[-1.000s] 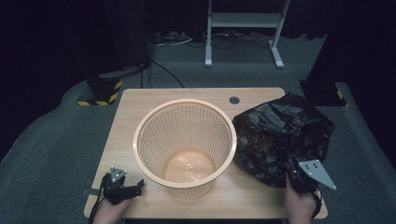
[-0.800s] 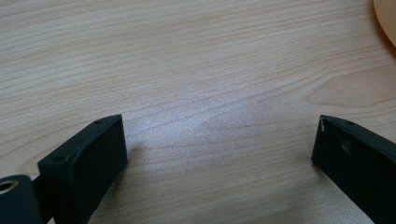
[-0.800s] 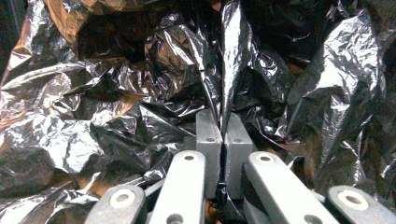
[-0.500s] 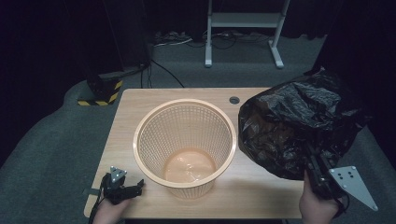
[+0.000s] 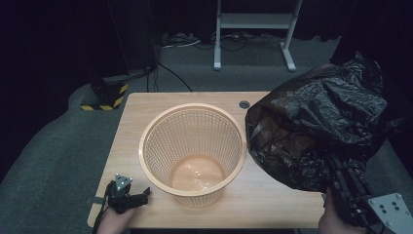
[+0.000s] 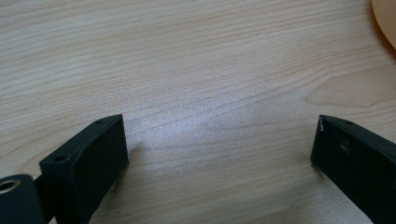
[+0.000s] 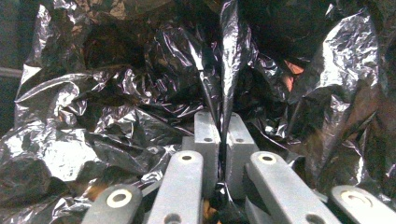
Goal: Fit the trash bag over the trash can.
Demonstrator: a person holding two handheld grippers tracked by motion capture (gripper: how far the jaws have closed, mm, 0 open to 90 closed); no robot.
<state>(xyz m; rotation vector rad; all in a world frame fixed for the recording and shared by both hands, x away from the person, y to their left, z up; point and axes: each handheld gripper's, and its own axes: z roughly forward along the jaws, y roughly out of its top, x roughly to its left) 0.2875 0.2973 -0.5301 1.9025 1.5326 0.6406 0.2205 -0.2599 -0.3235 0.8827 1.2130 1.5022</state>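
We see the right gripper (image 5: pixel 347 187) near the front right corner of the light wooden table (image 5: pixel 146 105), its jaws pressed together on a fold of the crumpled black plastic bag (image 5: pixel 316 126); in the right gripper view the film runs up in a tight pleat from between the pads (image 7: pixel 208 128). Compared with a second ago, when the bag lay slumped on the right side of the table, it now hangs lifted and billowed over the right edge, higher and wider than half a second ago. The round orange mesh plastic basket (image 5: pixel 192 148) stands upright at the table's middle, where it stood before, just left of the bag. The left gripper (image 5: pixel 127 197) rests unmoved at the front left corner, its jaws spread wide over bare wood with nothing between them.
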